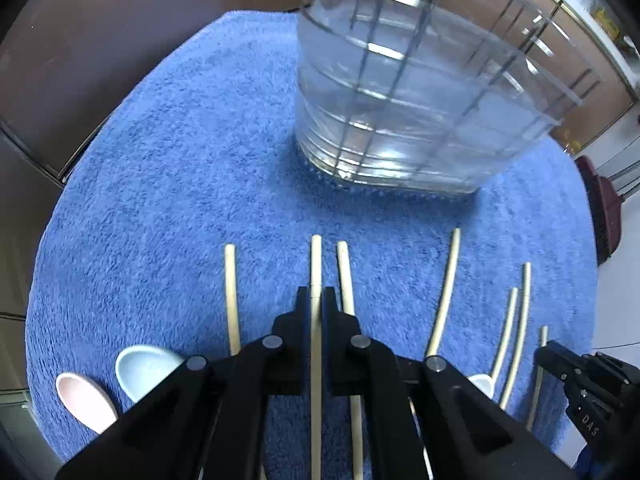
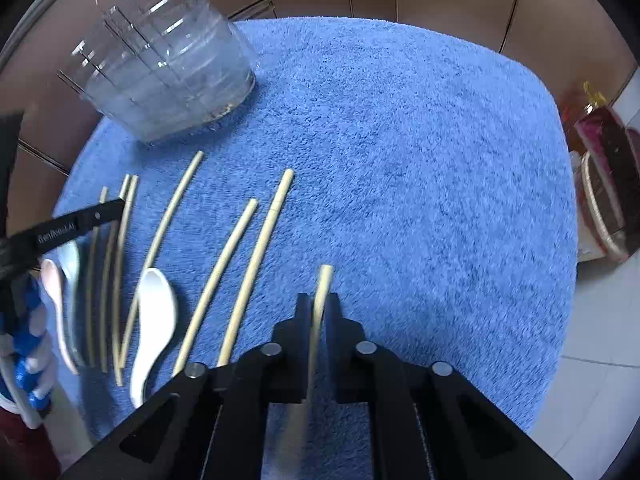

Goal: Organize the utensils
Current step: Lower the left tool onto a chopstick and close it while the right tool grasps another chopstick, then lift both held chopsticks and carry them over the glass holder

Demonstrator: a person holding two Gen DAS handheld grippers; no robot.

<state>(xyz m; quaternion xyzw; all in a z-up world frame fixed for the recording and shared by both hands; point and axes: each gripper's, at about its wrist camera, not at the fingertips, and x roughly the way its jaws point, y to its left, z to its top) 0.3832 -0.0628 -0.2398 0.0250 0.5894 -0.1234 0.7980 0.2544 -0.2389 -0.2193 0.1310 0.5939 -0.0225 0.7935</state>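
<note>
My left gripper (image 1: 316, 294) is shut on a pale wooden chopstick (image 1: 316, 264) that runs forward between its fingers, low over the blue towel (image 1: 180, 168). My right gripper (image 2: 318, 300) is shut on another chopstick (image 2: 324, 280). Several more chopsticks (image 2: 240, 264) lie on the towel between the two grippers. A clear plastic utensil holder (image 1: 400, 100) with grid dividers stands at the far side; it also shows in the right wrist view (image 2: 172, 80). A white spoon (image 2: 154, 312), a light blue spoon (image 1: 142, 368) and a pink spoon (image 1: 84, 400) lie near the front edge.
The towel covers a brown table (image 1: 100, 40). The right gripper shows at the left wrist view's lower right (image 1: 580, 380); the left gripper shows at the right wrist view's left (image 2: 80, 224). Red and pink items (image 2: 604, 184) stand off the table at right.
</note>
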